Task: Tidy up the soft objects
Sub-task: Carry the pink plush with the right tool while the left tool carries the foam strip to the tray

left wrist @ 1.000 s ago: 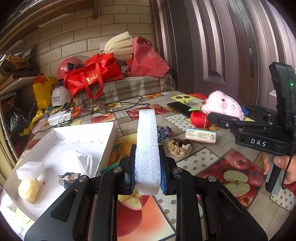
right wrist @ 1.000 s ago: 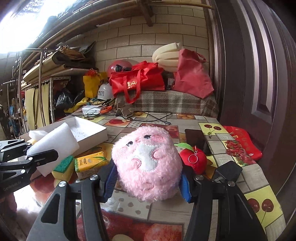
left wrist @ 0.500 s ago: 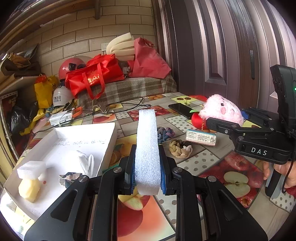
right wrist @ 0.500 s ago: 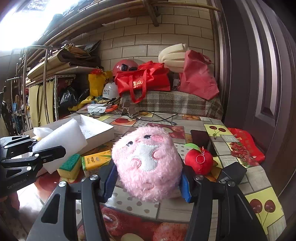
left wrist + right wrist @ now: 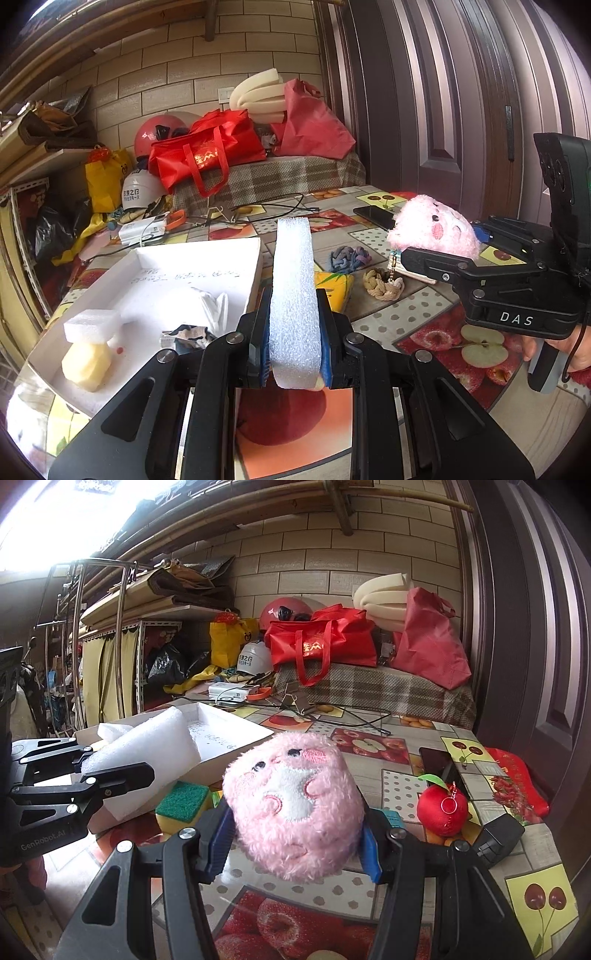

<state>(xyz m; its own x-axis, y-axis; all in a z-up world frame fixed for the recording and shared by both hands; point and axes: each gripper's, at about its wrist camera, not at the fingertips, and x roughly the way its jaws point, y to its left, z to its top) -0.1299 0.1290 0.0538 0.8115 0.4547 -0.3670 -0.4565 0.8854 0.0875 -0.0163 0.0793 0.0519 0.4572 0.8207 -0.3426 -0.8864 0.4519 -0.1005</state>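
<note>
My left gripper (image 5: pixel 293 343) is shut on a long white foam strip (image 5: pixel 293 295), held above the table just right of the white box (image 5: pixel 255 273). The box holds a white foam block (image 5: pixel 92 325), a yellow sponge piece (image 5: pixel 86 365) and white cloth (image 5: pixel 199 302). My right gripper (image 5: pixel 295 834) is shut on a pink plush toy (image 5: pixel 295 805), held above the table; it also shows at the right in the left wrist view (image 5: pixel 434 230). The left gripper with the foam shows at the left in the right wrist view (image 5: pixel 85 775).
On the fruit-print table lie a green-and-yellow sponge (image 5: pixel 181 805), a red plush apple (image 5: pixel 443 808), a phone (image 5: pixel 439 764), a beige braided knot (image 5: pixel 382 286), a blue-purple knot (image 5: pixel 349 256) and a yellow packet (image 5: pixel 334 288). Red bags (image 5: pixel 207 155) and cables sit at the far end.
Both grippers have risen and tilted a little, each keeping its hold. The pink plush is now tipped further back and to the left. The red apple is hidden in the left wrist view.
</note>
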